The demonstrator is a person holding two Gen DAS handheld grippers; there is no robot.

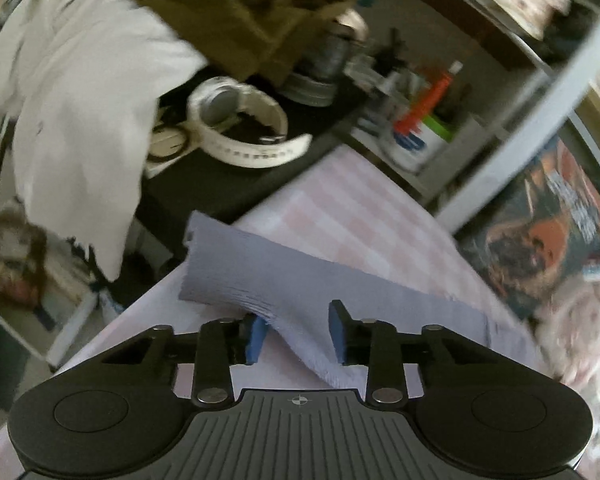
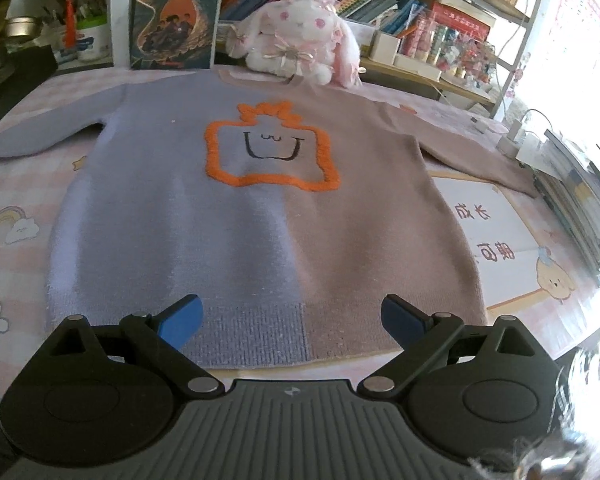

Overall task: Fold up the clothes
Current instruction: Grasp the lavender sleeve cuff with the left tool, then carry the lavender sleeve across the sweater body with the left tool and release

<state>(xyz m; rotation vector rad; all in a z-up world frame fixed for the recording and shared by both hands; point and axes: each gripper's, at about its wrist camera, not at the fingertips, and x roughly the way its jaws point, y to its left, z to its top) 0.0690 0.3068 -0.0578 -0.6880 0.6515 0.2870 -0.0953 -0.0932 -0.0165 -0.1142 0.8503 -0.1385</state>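
A two-tone knit sweater, lilac on its left half and tan on its right, lies flat and face up on the pink checked tablecloth; an orange outlined face is on its chest. My right gripper hovers open over the bottom hem, with nothing between its blue pads. In the left wrist view the lilac sleeve runs across the table's corner. My left gripper is shut on a bunched ridge of that sleeve, and creases gather at the left pad.
A plush rabbit and an upright book stand behind the collar. Printed cards and stacked books lie at the right. Past the table's left edge are a black stand with a white band, a pen holder and hanging white cloth.
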